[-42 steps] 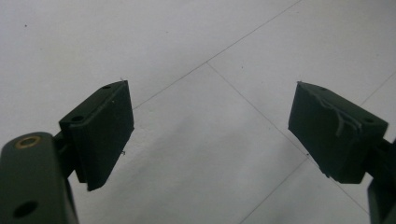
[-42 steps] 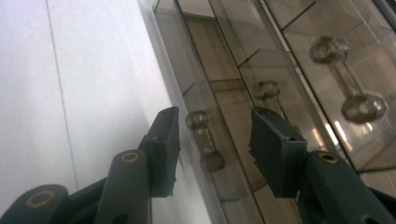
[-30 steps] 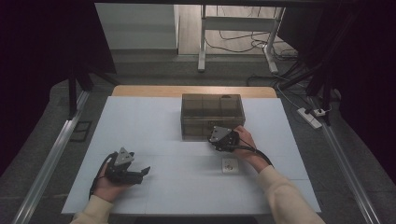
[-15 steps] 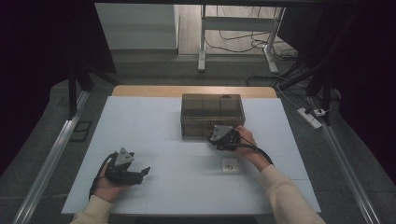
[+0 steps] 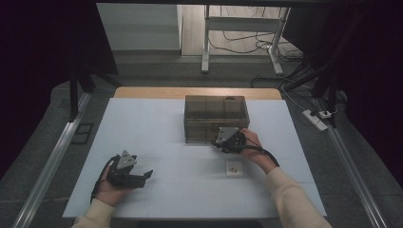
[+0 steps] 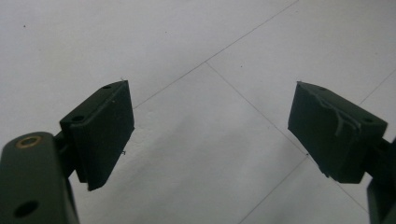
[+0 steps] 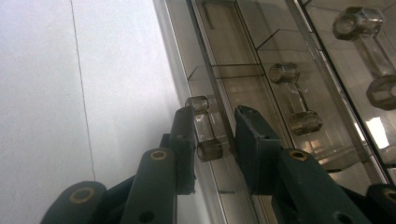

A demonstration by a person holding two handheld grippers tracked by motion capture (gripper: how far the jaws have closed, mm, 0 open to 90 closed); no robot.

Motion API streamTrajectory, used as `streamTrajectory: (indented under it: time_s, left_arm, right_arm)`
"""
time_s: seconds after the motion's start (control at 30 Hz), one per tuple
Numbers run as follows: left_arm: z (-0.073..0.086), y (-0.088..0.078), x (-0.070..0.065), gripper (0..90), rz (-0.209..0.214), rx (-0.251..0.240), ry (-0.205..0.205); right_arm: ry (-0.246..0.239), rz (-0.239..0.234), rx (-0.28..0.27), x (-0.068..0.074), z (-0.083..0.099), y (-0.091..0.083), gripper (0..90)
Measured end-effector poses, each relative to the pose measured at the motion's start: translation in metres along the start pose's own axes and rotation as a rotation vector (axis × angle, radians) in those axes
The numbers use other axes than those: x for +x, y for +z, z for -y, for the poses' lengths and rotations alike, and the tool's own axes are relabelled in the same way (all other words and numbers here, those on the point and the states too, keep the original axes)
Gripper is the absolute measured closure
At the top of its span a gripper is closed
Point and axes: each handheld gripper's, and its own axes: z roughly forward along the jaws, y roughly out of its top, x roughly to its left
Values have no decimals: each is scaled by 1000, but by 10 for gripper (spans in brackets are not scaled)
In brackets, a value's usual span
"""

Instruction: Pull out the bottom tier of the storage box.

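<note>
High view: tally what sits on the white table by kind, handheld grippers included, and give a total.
Grippers: 2 (left gripper, right gripper)
Smoky clear drawer box: 1
Small white square item: 1
Total: 4

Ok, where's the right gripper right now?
In the high view the right gripper is at the front face of the clear drawer box, right of centre; its own view shows its jaws around a drawer handle.

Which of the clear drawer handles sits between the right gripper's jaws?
The lowest drawer's handle, nearest the table; the right gripper brackets it, the other two handles stand free.
</note>
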Motion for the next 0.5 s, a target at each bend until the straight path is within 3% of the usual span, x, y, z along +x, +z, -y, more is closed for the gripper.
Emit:
streamTrajectory:
  time_s: [0.2,0.5]
  left_arm:
    - [0,0,0,146,0,2,2]
    - [0,0,0,146,-1,1,1]
  right_arm:
    - [-17,-18,-1,0,0,-2,693]
    - [-2,-40,-2,0,-1,-6,709]
